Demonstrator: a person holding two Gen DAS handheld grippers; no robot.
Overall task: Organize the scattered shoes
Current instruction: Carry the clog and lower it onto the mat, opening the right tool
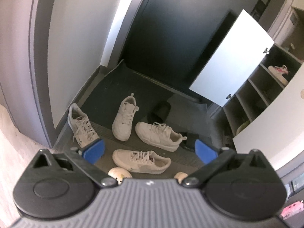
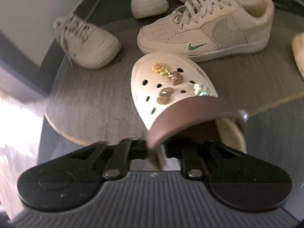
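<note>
Several white sneakers lie scattered on a doormat: one by the wall (image 1: 82,127), one pointing away (image 1: 124,121), one sideways (image 1: 159,135), and the nearest (image 1: 141,161). My left gripper (image 1: 150,151) hovers above them, open, its blue pads (image 1: 95,151) wide apart and holding nothing. A cream clog (image 2: 167,87) with charms has its toe on the mat. My right gripper (image 2: 156,152) is shut on its brown heel strap (image 2: 190,114); the strap hides the fingertips. Just beyond the clog lies a sneaker with a teal swoosh (image 2: 205,34).
A shoe cabinet (image 1: 252,93) stands at the right, its white door (image 1: 231,57) open and a pink shoe (image 1: 279,72) on a shelf. A black slide (image 1: 159,111) lies behind the sneakers. A second cream clog (image 2: 298,53) shows at the right edge. The left wall is close.
</note>
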